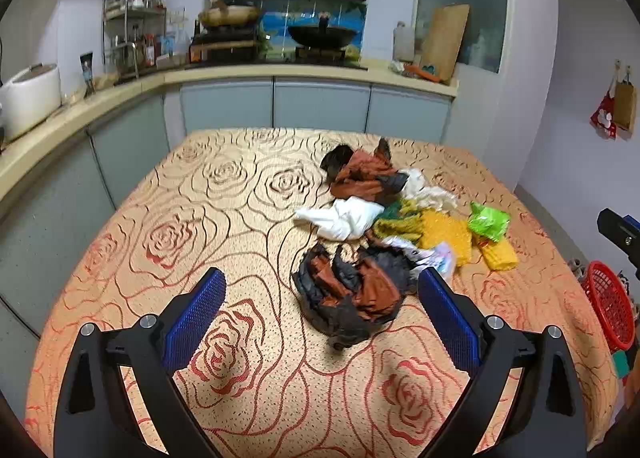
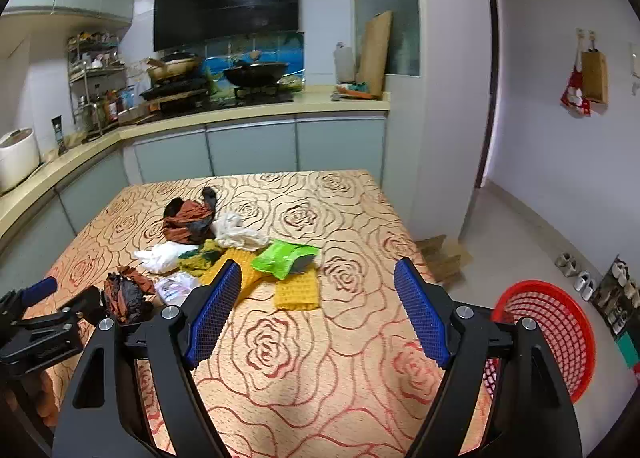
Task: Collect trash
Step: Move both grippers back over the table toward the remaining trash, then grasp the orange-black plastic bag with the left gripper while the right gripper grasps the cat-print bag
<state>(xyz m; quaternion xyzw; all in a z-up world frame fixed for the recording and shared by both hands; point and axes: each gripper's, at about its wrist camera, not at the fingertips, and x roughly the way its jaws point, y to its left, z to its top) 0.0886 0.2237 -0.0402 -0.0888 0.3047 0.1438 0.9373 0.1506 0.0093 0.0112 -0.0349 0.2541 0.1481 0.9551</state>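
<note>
Jaws of both grippers gape wide, empty; all trash (image 1: pixel 384 225) lies on the table (image 1: pixel 240 398), red basket (image 2: pixel 548 334) apparently unfilled.

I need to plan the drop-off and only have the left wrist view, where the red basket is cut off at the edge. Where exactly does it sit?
Observer: The red basket stands on the floor, off the table's right side, upright.
Operator: Anything in it?
Observer: What shows of its inside looks empty; the right gripper hides part.
Operator: Is that gripper holding anything?
Observer: No. Its jaws are open over bare tablecloth, near the yellow mesh.
</note>
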